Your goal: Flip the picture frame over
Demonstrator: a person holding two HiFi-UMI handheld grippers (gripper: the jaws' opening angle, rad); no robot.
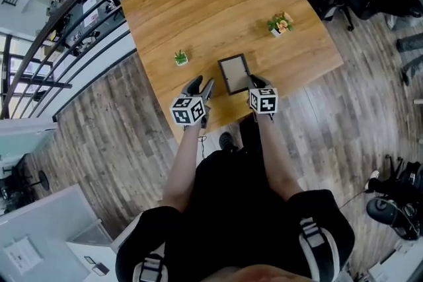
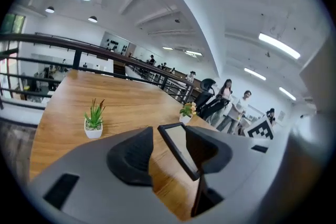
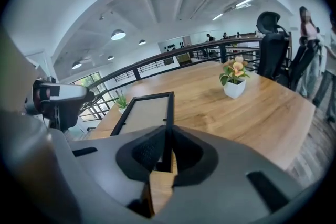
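Railing (image 2: 77, 57): ran behind the wooden table (image 1: 198, 3) along its left side.
Green plant (image 1: 180, 58): stood in a small white pot on the table's left half, apart from everything else.
Left gripper (image 2: 169, 131): jaws stood spread. The near-left edge of the picture frame (image 1: 234, 73) reached in between them and lay close against the right-hand jaw, though contact could not be told. The left-hand jaw stood clear of it.
Picture frame: black-edged and pale-faced, it was held over the near part of the table between the two grippers, its long sides running toward the table's far end.
Right gripper (image 3: 167, 134): jaws were nearly together, pinching the frame's thin right edge between the pads.
Flowering plant (image 1: 280, 24): stood in a white pot farther back on the table, right of the frame and well apart from it.
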